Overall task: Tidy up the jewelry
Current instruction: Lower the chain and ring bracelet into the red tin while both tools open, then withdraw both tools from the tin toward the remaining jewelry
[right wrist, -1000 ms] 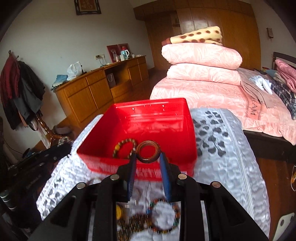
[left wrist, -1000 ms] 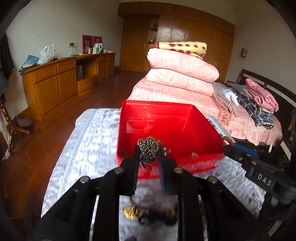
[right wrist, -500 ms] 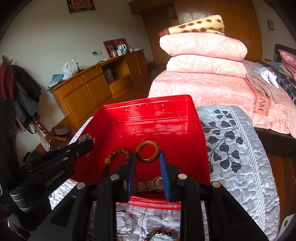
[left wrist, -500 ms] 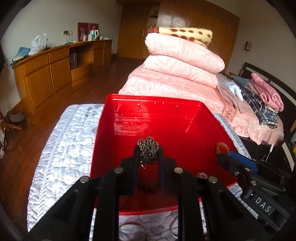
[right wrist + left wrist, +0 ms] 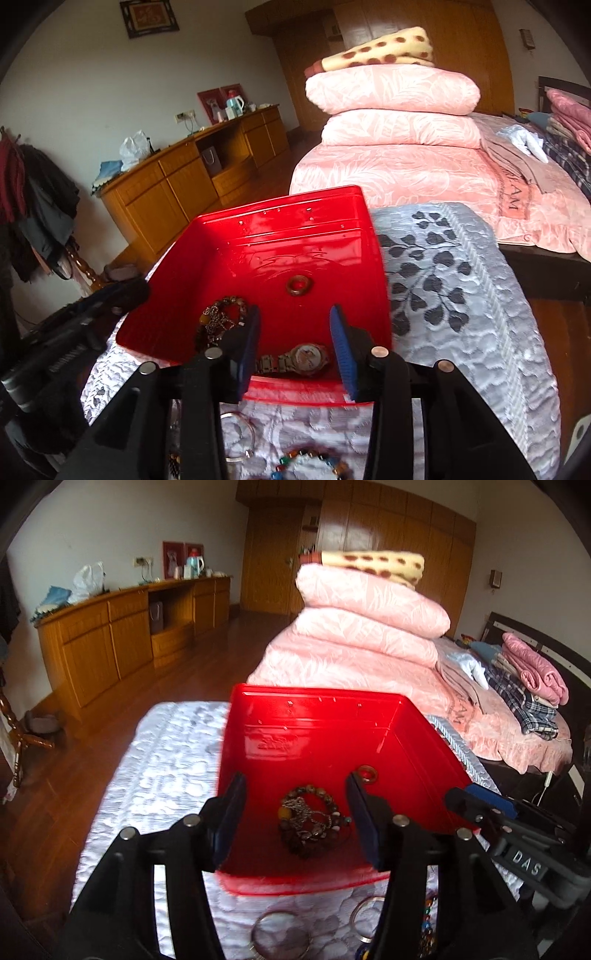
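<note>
A red plastic tray [image 5: 325, 746] sits on a bed covered by a silver-grey quilt [image 5: 166, 760], and jewelry lies on the tray floor. Near the tray's front edge is a tangle of beaded bracelets and a dark metallic chain [image 5: 308, 821]; the pieces overlap, so it is hard to tell where one ends and the next begins. A brown wooden ring [image 5: 367, 774] lies apart from it, toward the tray's middle.

The left gripper [image 5: 295, 819] hangs over the tray's front edge with its jaws spread wide and nothing between them. The right gripper [image 5: 293, 345] is also spread wide and empty above the front edge.

Only the right wrist view shows a wristwatch [image 5: 295, 362] with a metal band, lying at the tray's front edge between the right gripper's fingers. There the bead tangle [image 5: 221, 321] is partly hidden behind the left finger, and the wooden ring [image 5: 299, 285] lies in plain sight.

On the quilt in front of the tray more pieces are cut off by the gripper bodies: thin metal bangles [image 5: 280, 936] and a multicoloured bead bracelet [image 5: 314, 463].

Each view catches the other gripper at its side edge. Beyond the quilt stands a pink bed with stacked pillows [image 5: 369, 627], and a wooden sideboard [image 5: 122, 635] lines the wall.
</note>
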Demonstrator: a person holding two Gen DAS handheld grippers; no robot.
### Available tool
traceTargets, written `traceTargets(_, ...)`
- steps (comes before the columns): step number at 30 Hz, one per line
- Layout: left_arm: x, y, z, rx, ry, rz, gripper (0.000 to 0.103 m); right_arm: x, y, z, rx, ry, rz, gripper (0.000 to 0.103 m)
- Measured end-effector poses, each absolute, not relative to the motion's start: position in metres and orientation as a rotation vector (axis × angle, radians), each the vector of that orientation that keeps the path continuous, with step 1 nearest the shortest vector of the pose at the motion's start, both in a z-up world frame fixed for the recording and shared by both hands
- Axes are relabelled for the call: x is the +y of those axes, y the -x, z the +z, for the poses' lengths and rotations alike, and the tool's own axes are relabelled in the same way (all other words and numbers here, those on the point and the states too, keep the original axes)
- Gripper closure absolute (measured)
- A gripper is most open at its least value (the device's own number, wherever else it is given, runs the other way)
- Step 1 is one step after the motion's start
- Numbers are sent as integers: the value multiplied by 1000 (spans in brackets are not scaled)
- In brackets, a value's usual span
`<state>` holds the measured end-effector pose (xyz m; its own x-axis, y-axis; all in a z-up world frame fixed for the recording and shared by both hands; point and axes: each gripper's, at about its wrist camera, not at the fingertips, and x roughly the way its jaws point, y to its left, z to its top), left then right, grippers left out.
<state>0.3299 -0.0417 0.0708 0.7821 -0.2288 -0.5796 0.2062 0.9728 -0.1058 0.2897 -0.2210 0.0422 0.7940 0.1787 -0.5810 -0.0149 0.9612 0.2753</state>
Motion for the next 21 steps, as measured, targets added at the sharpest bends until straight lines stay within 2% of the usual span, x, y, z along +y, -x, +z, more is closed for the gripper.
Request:
traceTargets(10, 4, -255, 66, 577, 60, -120, 40, -231, -216, 25, 639, -311, 67, 60)
traceTargets(15, 13, -221, 52, 579, 55, -82, 22, -226, -185, 11, 669, -292, 59, 57)
traceTargets(17, 14, -210, 46, 584, 40, -73, 16, -223, -174, 4, 684, -270, 46, 50)
traceTargets(21, 15, -189, 32, 618, 21, -97, 12, -219, -161, -8, 717, -240, 33, 27)
